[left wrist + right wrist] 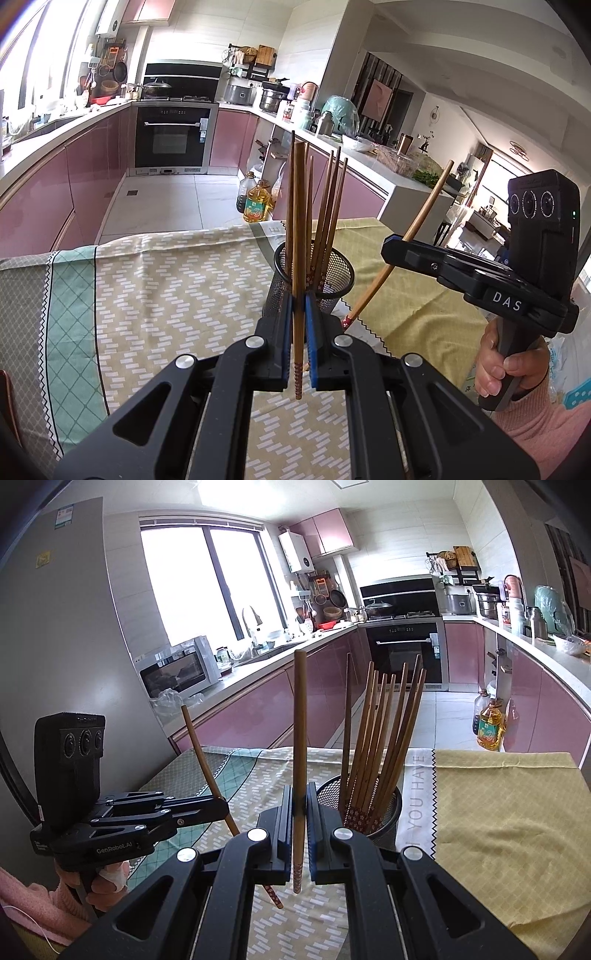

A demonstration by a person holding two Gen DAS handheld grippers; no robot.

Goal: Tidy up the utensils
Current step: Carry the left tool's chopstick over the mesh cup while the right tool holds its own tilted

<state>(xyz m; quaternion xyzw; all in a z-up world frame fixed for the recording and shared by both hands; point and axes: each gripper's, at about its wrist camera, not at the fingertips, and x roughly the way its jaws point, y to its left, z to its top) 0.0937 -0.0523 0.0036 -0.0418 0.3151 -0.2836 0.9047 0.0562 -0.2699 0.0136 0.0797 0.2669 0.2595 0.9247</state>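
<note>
A black mesh cup (384, 808) holds brown chopsticks (373, 746) upright, flower-patterned ends down — the left gripper (298, 317) and right gripper (298, 805) each pinch one more chopstick.

Chopsticks (373, 738) in holder (391, 805) on tablecloth (498, 812)

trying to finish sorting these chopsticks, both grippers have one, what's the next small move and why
Probably carry the right gripper over the mesh holder and lower its chopstick in. That chopstick is clamped upright, decorated end down, right beside the holder's rim, where the other chopsticks already stand. The left gripper can follow with its chopstick.
</note>
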